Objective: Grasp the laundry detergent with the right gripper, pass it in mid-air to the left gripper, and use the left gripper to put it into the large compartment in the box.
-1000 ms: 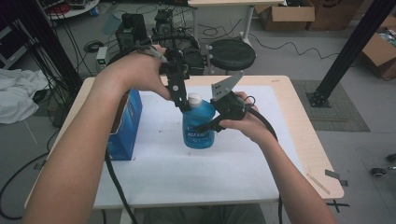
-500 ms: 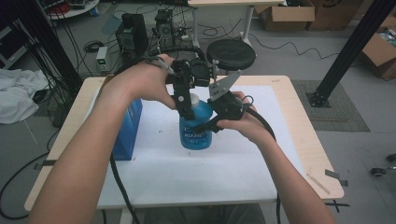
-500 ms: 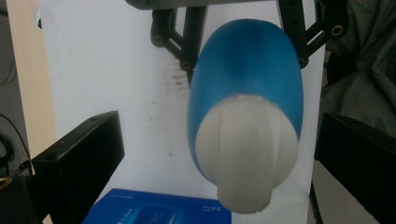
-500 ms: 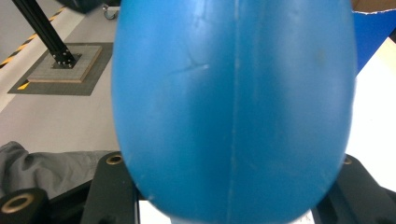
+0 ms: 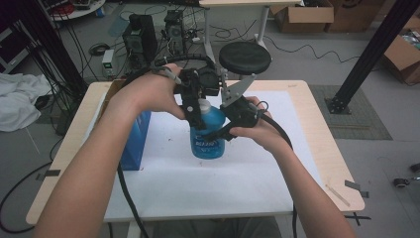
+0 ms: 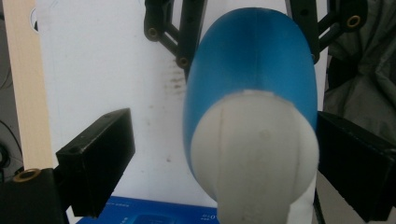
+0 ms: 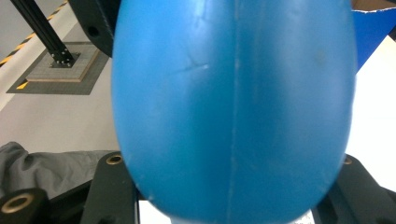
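Seen from the high view, blue bottle (image 5: 207, 130) stands mid worktop (image 5: 247, 188), right hand-held gripper (image 5: 218, 133) clamped on its body; label unreadable. Left gripper view: left hand-held gripper (image 6: 219, 154) spread wide around white cap (image 6: 254, 154), one side touching. Right gripper view: smooth rigid plastic, likely slippery; fill level hidden.

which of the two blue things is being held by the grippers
The blue bottle with the white cap, upright mid-table between both grippers. The blue box sits untouched by the left edge.
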`<state>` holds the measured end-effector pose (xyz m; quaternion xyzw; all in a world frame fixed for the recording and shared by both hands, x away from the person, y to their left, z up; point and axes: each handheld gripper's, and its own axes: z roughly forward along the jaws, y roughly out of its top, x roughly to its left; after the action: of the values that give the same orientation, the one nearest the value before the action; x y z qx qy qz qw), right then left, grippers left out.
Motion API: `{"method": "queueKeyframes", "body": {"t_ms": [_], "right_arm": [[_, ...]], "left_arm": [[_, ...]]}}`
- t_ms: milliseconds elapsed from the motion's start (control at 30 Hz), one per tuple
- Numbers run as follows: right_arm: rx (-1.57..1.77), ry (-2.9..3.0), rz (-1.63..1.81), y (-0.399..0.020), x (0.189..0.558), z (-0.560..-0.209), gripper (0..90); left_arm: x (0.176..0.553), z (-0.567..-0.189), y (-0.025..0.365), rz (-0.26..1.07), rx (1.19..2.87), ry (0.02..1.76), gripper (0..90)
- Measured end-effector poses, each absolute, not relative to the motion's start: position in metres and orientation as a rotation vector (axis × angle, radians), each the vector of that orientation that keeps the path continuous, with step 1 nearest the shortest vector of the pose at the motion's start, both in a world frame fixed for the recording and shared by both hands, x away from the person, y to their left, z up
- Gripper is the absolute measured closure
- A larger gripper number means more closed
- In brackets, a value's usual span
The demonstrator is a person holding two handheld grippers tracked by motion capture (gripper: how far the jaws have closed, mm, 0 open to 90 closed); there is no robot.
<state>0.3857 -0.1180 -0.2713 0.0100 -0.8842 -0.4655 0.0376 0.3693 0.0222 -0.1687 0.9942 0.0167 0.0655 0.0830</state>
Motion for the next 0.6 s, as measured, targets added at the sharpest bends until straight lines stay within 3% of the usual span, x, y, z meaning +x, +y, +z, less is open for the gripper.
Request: {"method": "queueKeyframes", "body": {"t_ms": [600], "right_arm": [[0.021, -2.728, -1.414, -0.115, 0.387, -0.274, 45.6]], "left_arm": [[0.369, -0.180, 0.018, 0.214, 2.984, 0.026, 17.2]]}}
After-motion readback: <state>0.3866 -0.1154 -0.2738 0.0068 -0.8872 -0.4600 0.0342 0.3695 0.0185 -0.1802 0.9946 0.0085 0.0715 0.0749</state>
